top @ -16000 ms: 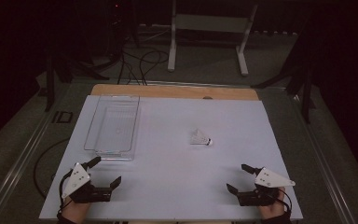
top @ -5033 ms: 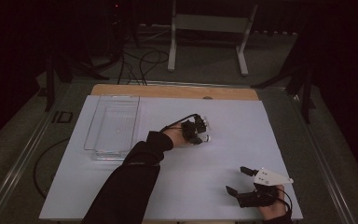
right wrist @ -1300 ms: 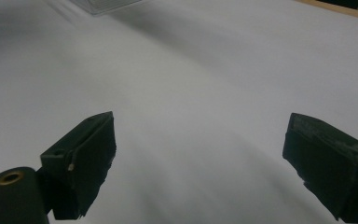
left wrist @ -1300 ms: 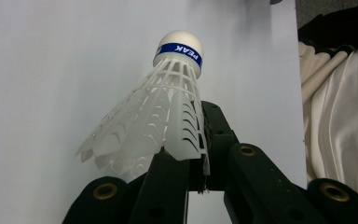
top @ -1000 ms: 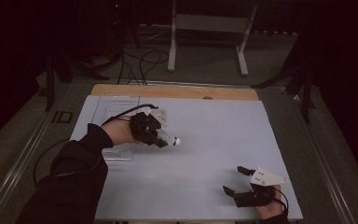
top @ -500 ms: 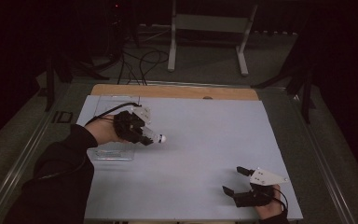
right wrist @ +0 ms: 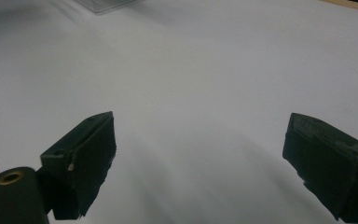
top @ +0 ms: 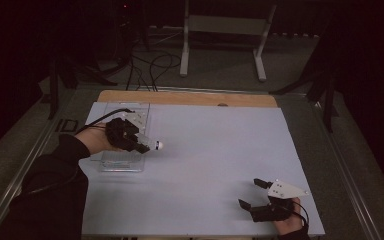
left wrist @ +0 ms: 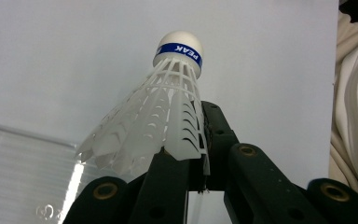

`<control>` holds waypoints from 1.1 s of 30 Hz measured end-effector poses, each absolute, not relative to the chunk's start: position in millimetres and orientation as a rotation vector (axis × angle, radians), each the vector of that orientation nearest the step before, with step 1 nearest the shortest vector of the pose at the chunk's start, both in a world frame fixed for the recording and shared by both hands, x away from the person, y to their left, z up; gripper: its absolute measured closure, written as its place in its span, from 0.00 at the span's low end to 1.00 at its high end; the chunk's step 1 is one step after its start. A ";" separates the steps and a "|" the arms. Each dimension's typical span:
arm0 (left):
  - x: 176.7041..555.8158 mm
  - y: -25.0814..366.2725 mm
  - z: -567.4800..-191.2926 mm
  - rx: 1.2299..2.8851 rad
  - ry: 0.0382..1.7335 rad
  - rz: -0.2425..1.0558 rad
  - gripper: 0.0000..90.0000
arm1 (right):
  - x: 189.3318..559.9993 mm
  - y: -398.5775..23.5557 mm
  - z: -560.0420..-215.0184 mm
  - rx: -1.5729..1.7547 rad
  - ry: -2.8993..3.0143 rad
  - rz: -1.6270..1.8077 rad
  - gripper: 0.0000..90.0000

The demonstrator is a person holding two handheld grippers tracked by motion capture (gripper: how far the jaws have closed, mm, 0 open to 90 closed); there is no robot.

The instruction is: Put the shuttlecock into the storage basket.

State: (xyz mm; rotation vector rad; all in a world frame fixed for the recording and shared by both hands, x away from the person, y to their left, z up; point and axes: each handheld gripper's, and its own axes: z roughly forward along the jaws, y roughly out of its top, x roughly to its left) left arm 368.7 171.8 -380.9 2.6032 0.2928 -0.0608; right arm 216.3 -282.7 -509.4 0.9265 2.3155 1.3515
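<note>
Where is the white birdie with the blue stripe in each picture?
High view: the shuttlecock sits left of centre, held by the left gripper beside the clear tray.
Left gripper view: it stands in the middle, its skirt between the black jaws, cork pointing up.
Right gripper view: no shuttlecock here.
Shared landmark: the clear tray, lower left in the left gripper view, top edge in the right gripper view.

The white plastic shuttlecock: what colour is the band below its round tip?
Blue band with white lettering, clearest in the left gripper view.

One shuttlecock [left wrist: 168, 121], white with a blue band. One clear plastic tray [top: 125, 162] at the left of the surface [top: 220, 145]. Two tongs: the left tongs [top: 142, 146] and the right tongs [top: 252, 192].
</note>
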 end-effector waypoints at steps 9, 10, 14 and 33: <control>370.7 192.0 -387.1 2.601 0.326 -0.057 0.99 | 216.3 -281.5 -509.2 0.930 2.319 1.353 0.10; 371.2 194.6 -388.0 2.599 0.329 -0.060 0.99 | 216.3 -281.3 -509.0 0.927 2.319 1.348 0.10; 372.2 204.6 -389.9 2.592 0.361 -0.055 0.99 | 216.2 -280.4 -509.1 0.926 2.320 1.345 0.10; 377.8 234.0 -402.5 2.575 0.461 -0.010 0.99 | 216.6 -279.8 -509.3 0.928 2.322 1.340 0.10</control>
